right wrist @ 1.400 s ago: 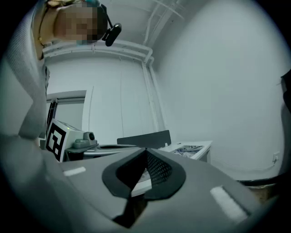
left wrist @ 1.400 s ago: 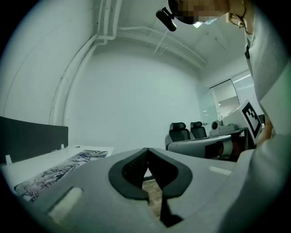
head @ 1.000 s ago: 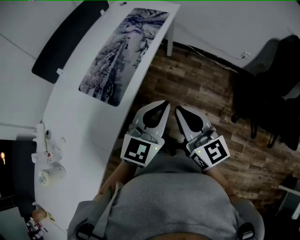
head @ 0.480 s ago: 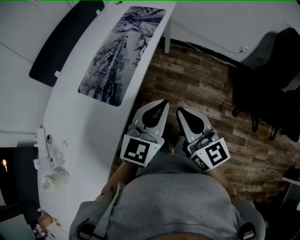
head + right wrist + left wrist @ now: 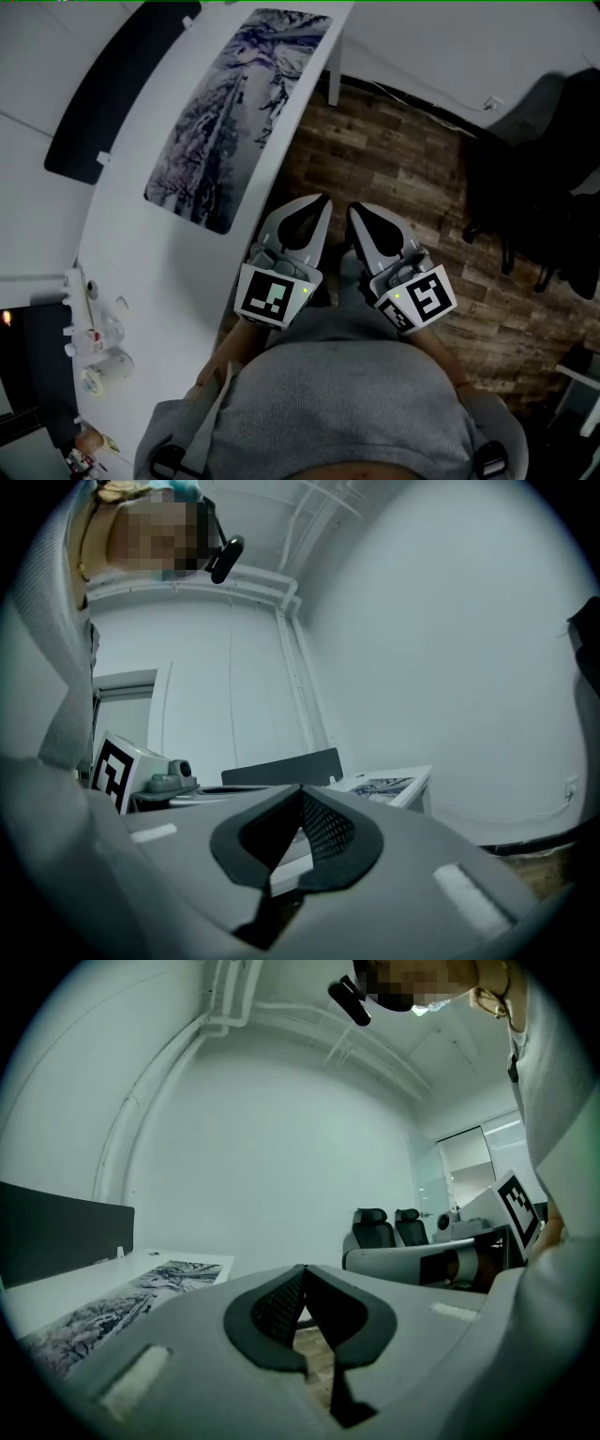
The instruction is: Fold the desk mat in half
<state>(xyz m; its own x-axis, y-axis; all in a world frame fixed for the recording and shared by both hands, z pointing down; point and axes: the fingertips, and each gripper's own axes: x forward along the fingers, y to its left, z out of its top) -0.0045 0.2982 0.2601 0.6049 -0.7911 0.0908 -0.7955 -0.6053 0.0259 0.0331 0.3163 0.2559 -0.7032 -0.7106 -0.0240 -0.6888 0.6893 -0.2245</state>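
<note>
The desk mat [image 5: 225, 122] lay flat lengthwise on the tabletop [image 5: 141, 253], toward its far end. A partition [image 5: 103, 94] ran along the tabletop's left side, beyond the mat. What seemed to be small devices [image 5: 94, 328] sat at the near end. The left gripper [image 5: 322, 200] and right gripper [image 5: 354, 209] were side by side over the floor [image 5: 403, 159], just right of the tabletop's edge and apart from the mat. Chairs [image 5: 534, 178] stood farther right.
</note>
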